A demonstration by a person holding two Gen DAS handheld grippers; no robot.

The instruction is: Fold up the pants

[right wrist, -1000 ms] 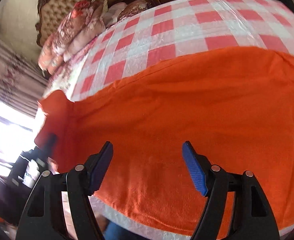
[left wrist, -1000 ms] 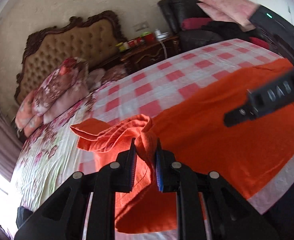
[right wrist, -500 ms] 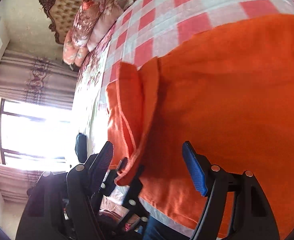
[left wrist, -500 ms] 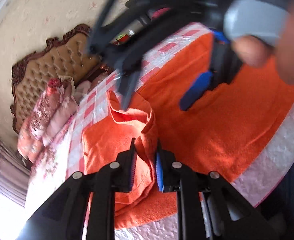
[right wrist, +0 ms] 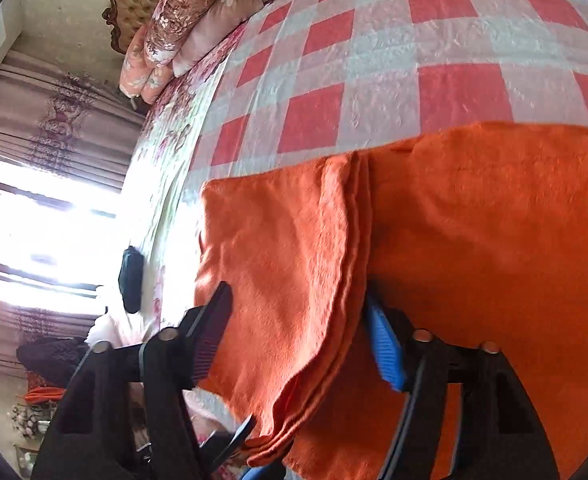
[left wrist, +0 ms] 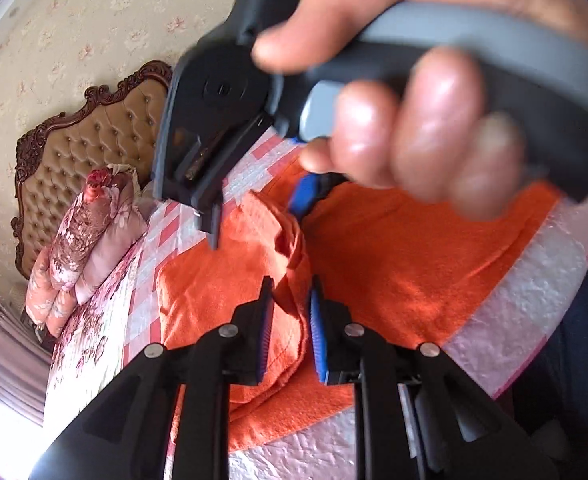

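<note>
The orange pants (left wrist: 406, 264) lie on the checked bed cover, with one end folded back over the rest (right wrist: 286, 264). My left gripper (left wrist: 290, 328) is shut on a bunched fold of the pants and holds it above the lower layer. My right gripper (right wrist: 302, 340) is open, its jaws astride the folded flap's edge, one finger (right wrist: 210, 340) left of it and the blue pad (right wrist: 386, 356) right of it. In the left wrist view the right gripper's body and the hand holding it (left wrist: 414, 128) fill the upper frame, blurred.
The red and white checked cover (right wrist: 414, 52) spreads behind the pants. Floral pillows (left wrist: 90, 236) lie by the tufted headboard (left wrist: 94, 140). A dark object (right wrist: 131, 280) lies at the bed's edge by the bright window (right wrist: 34, 240). The bed's front edge is near my left gripper.
My left gripper has carried the pants' end across, folding it over the rest. My right gripper has swung in over the flap and now straddles its edge, still open.
</note>
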